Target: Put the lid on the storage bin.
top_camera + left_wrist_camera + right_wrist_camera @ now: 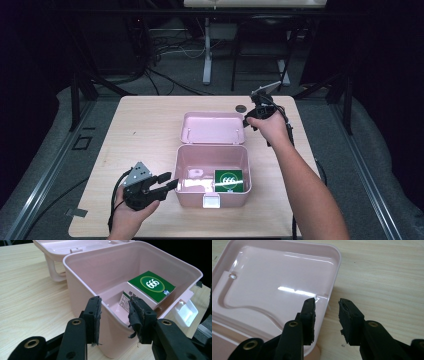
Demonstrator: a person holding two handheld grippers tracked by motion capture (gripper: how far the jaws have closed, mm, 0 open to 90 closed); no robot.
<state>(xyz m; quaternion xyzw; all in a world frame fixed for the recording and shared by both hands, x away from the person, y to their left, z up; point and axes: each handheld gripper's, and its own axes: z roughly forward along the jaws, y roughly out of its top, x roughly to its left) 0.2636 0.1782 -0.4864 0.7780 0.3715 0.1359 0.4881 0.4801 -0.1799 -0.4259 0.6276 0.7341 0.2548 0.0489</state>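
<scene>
Both tongs stand part-open and hold nothing. Nearest the person, the left gripper (pixel 167 183) sits low at the left front of the pink box (pixel 212 200), its jaws straddling the near corner wall: one pad (pixel 96 315) outside it, the other (pixel 136 317) over the inside, neither pressing the plastic as far as the left gripper view shows.

That box is thin moulded plastic, stiff in its walls but light, so it would likely slide on the wooden table (pixel 135 125) if pushed from one side alone. Its glossy surface looks slippery; the rim is the firmest place to pinch, and a grip on the corner should steady it without bending the wall. Inside at the right lies a green carton (pixel 228 180) marked 666, seemingly cardboard, light and easy to dent. A white latch tab (pixel 211 201) hangs at the box's front.

Farther off, the lid (pixel 212 127) lies flat open behind the box, hinged to its back edge. The right gripper (pixel 248 121) hovers at the lid's right edge; in the right gripper view one pad (pixel 310 315) is over the rim and the other (pixel 347 317) over bare table. The lid's raised rim offers the best hold for swinging it; the shiny panel (pixel 274 287) itself gives nothing to grasp and may flex.
</scene>
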